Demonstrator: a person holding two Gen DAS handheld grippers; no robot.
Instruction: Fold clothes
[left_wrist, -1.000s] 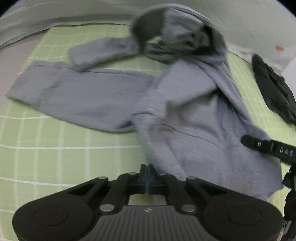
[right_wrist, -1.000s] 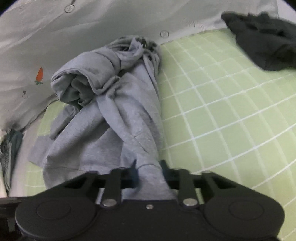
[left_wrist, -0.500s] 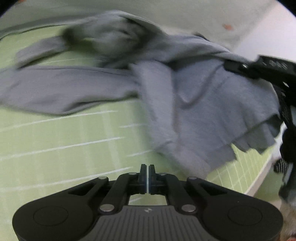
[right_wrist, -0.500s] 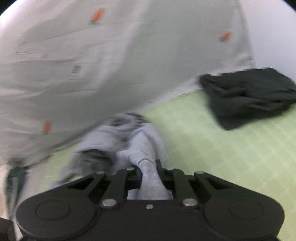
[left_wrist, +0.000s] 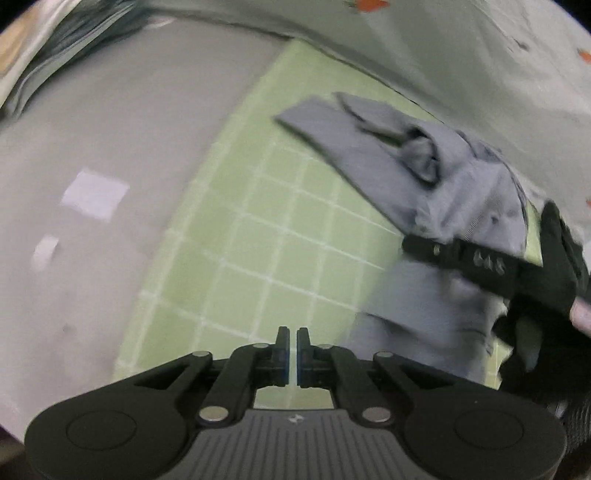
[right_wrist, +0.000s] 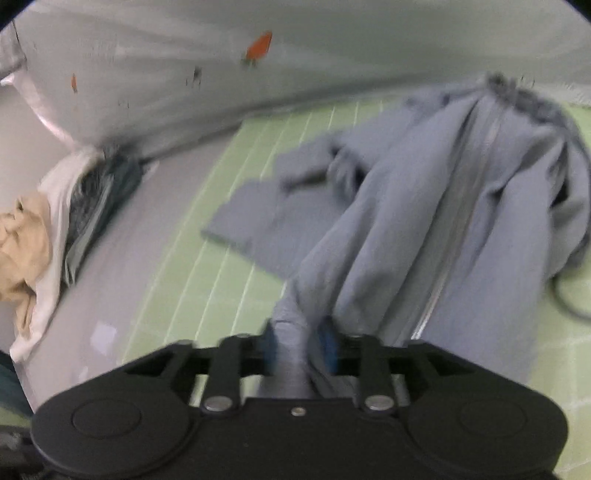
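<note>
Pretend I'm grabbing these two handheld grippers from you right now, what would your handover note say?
Right gripper: shut on a bunched edge of the grey zip hoodie.
Left gripper: nearly shut, empty, over the green checked mat.
Hoodie: crumpled on the mat, zipper side up, one sleeve spread flat to the left.
Done: nothing folded yet.
Left: spread it flat, fold sleeves in, fold the body. More clothes are heaped off the mat's left edge.

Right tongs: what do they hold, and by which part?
The right tongs grip the grey zip hoodie by a bunched edge near its zipper.
</note>
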